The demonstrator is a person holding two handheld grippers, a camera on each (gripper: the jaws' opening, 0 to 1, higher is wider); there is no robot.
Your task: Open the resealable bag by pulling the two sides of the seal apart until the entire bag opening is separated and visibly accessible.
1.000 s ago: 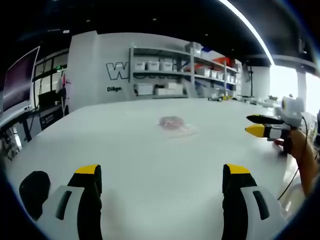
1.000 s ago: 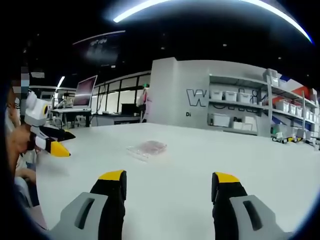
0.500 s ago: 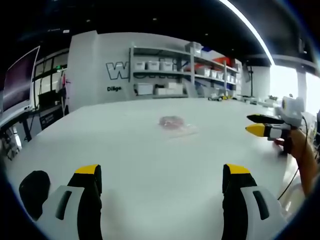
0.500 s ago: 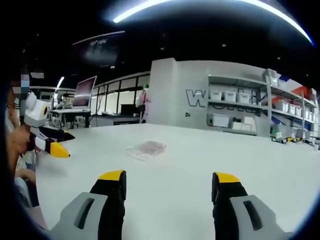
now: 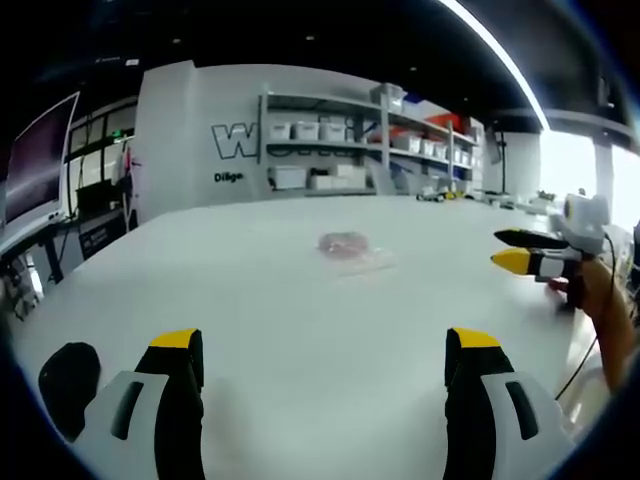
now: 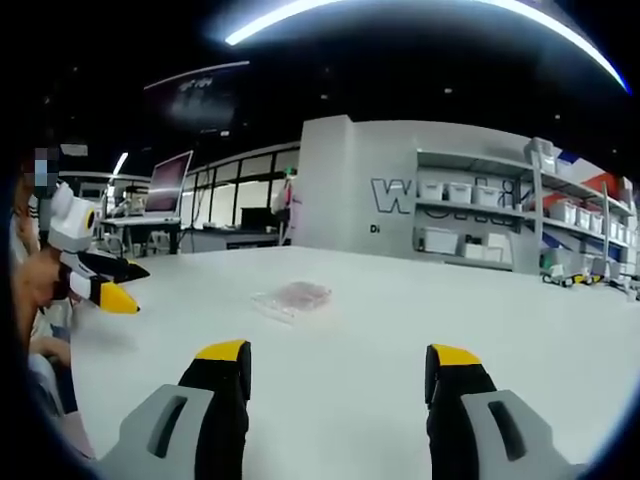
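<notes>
1. Nothing has changed over the last second: in both views the bag, the worktop and the two grippers sit just where they did a moment ago. Both hands are holding still, so the task has not begun.

2. The bag (image 5: 350, 250) lies flat on the white worktop (image 5: 300, 330), out toward the middle and well away from its near edge. It is clear plastic with something pinkish inside. In the right gripper view the bag (image 6: 293, 297) looks the same, flat and untouched. Its seal is too small to make out, so I cannot tell which edge carries it; with no part lifted, I judge it closed.

3. The left gripper (image 5: 325, 355) has its jaws wide apart with nothing between them, held low above the near part of the worktop. It also shows from the side in the right gripper view (image 6: 112, 283).

4. The right gripper (image 6: 340, 365) likewise has its jaws wide apart and empty. In the left gripper view it (image 5: 515, 250) hangs near the right edge of the worktop, a hand (image 5: 600, 300) behind it.

5. Both grippers are well apart from the bag. The whole approach is still to do: each must reach the bag and take one side of the seal before any pulling.
</notes>
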